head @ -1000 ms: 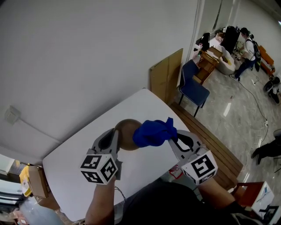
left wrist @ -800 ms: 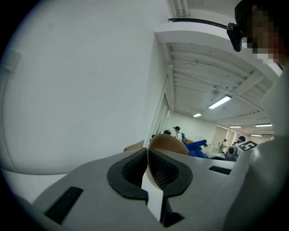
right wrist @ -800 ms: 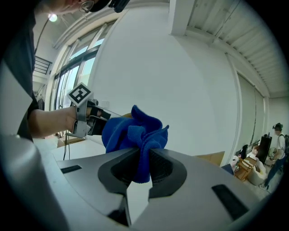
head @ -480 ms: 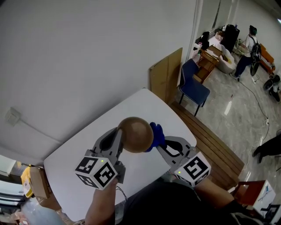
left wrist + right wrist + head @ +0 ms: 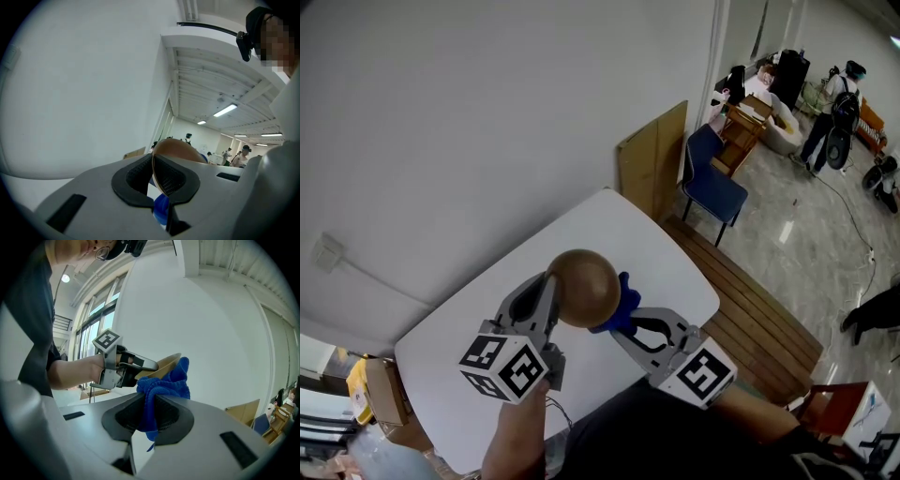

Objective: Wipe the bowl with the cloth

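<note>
Nearest the camera, the left gripper [image 5: 551,287] is clamped tight on the rim of the bowl [image 5: 584,288] and holds it up in the air above the table [image 5: 609,225]. The bowl is tipped so its round brown outside faces up at the head view. The right gripper [image 5: 623,322] is pinched shut on a bunched blue cloth [image 5: 625,298], and the cloth sits right against the bowl's right side. In the right gripper view it looks pushed up at the rim and the open side.

So I'd say the wipe is mid-way, not just starting. Both things are picked up and they're in contact. What I can't tell is how much of the inside has been covered, there's no dirt or wet patch to go by. Left to do, I reckon: work round the rest, then put both down.

Further off there's a blue chair [image 5: 710,183] and some people at the far end of the room.
</note>
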Available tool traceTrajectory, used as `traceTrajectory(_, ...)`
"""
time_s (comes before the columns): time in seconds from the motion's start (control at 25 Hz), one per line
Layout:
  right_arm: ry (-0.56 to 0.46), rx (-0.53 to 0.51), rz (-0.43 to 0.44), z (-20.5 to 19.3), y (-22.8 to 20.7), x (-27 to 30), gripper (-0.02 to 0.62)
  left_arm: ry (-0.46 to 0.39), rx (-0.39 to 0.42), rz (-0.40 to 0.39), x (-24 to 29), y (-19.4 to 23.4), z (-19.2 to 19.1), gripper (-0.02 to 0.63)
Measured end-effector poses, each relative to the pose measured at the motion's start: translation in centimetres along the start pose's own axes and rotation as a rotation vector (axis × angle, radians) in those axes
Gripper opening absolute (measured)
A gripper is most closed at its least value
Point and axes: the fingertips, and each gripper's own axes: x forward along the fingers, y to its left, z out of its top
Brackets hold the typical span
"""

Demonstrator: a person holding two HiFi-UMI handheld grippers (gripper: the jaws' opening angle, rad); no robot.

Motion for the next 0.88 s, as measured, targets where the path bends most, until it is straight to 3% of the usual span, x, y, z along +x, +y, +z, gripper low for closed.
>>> traceTrajectory(0.28, -0.002, 0.006, 0.08, -0.1, 2.2, 0.8, 0.048, 0.026, 0.0, -0.039, 0.3, -0.5, -0.4, 0.021)
traceTrajectory(0.48, -0.006, -0.014, 0.055, -0.2, 0.9, -0.2, 0.048, 0.054, -0.011, -0.08, 0.2, -0.8, -0.8, 0.021)
traceTrajectory(0.64, -0.011, -0.032, 0.032, -0.2, -0.1, -1.2, 0.048, 0.091, 0.057, -0.1, -0.2, -1.0, -0.9, 0.021)
traceTrajectory(0.76, -0.065, -0.034, 0.021, 0.7, -0.8, -1.8, 0.048, 0.119, 0.081, -0.139, -0.6, -1.2, -1.0, 0.021)
traceTrajectory(0.88, -0.18, -0.027, 0.018, 3.0, -1.3, -2.5, 0.048, 0.138, 0.079, -0.205, -1.2, -1.6, -1.0, 0.021)
